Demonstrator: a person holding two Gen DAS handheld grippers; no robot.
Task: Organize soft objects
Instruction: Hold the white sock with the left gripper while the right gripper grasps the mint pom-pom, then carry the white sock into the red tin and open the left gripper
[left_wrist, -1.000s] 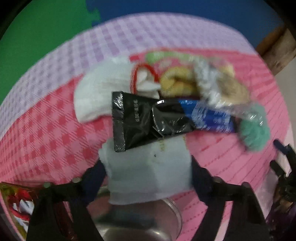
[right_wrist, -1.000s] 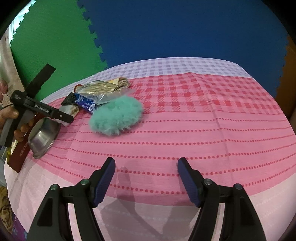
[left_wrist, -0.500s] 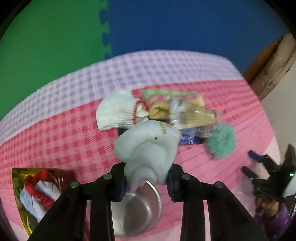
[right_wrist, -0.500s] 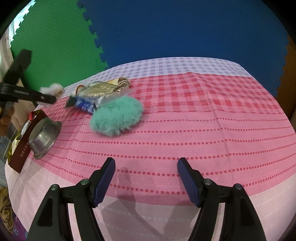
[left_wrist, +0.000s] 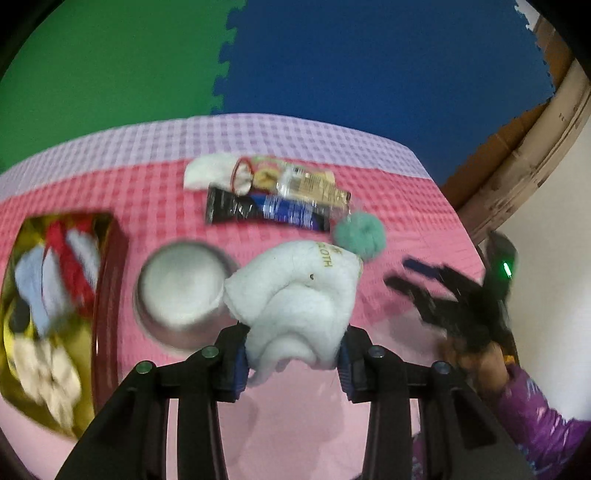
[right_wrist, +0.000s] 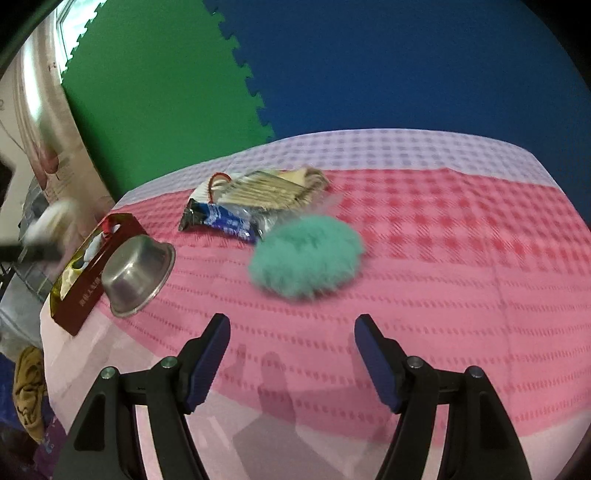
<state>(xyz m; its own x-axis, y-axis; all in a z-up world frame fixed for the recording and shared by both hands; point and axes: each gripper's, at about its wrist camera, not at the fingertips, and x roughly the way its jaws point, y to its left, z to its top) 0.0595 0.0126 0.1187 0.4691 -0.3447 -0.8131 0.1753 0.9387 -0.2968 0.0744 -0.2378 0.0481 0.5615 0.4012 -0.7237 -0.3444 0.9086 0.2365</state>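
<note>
- My left gripper (left_wrist: 291, 360), jaws just reopened slightly, clamps the pale fluffy white cloth (left_wrist: 295, 299) above the round steel bowl (left_wrist: 181, 291)
- My right gripper (right_wrist: 291, 354) gapes with nothing between its jaws, near the teal fuzzy pom-pom (right_wrist: 306, 254)

The left hand-held gripper (left_wrist: 291, 360) tilts steeply downward, its two blue-padded fingers (left_wrist: 239, 363) pressed against a bunched pale cloth (left_wrist: 295, 295) held between them. The right hand-held gripper (right_wrist: 291, 360) angles downward, its fingers (right_wrist: 207, 360) spread wide apart with nothing between. A hand (left_wrist: 476, 354) in a purple sleeve (left_wrist: 535, 417) grips it.
</note>
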